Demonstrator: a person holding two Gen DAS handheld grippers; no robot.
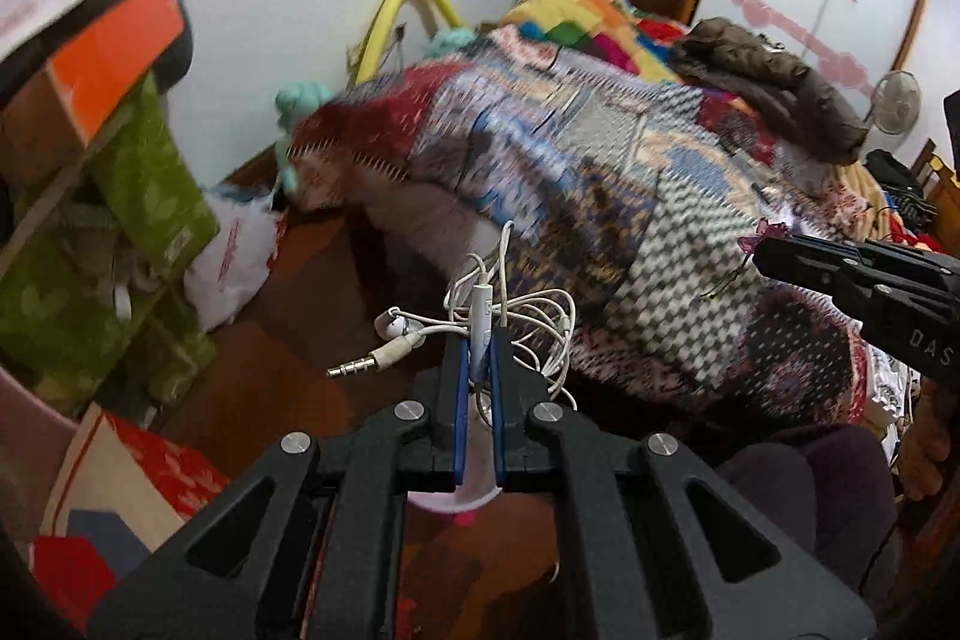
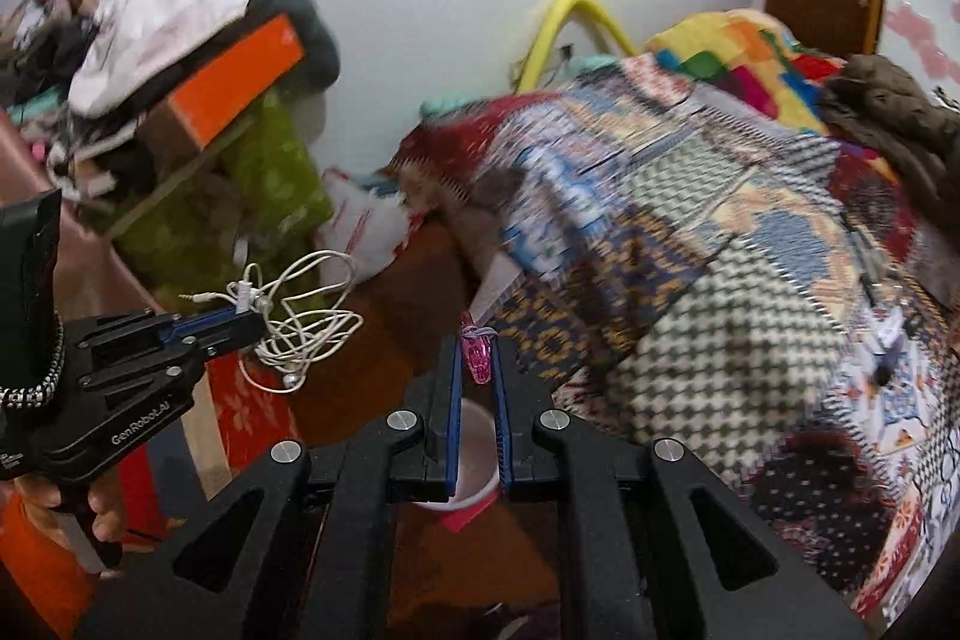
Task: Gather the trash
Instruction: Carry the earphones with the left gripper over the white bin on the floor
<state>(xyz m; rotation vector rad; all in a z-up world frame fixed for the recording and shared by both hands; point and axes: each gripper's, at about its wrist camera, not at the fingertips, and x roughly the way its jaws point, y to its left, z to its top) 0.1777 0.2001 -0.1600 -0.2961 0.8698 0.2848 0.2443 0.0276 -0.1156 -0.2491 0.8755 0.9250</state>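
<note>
One tangled white earphone cord [image 1: 510, 316], pink clip [image 2: 479, 355]

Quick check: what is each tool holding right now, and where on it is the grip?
Left tool: tangled white wired earphones, pinched at the inline remote. Right tool: small pink translucent plastic clip, gripped across its body.

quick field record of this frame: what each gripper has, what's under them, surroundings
left gripper: shut on white earphones, cable tangled and dangling, jack plug sticking out to the left
right gripper: shut on small pink clip
below grippers: white cup with pink rim, seen between the fingers in both wrist views
bed: patchwork blanket, brown jacket on top
left side: green boxes, orange box, white plastic bag on the floor
image: background blurred
</note>
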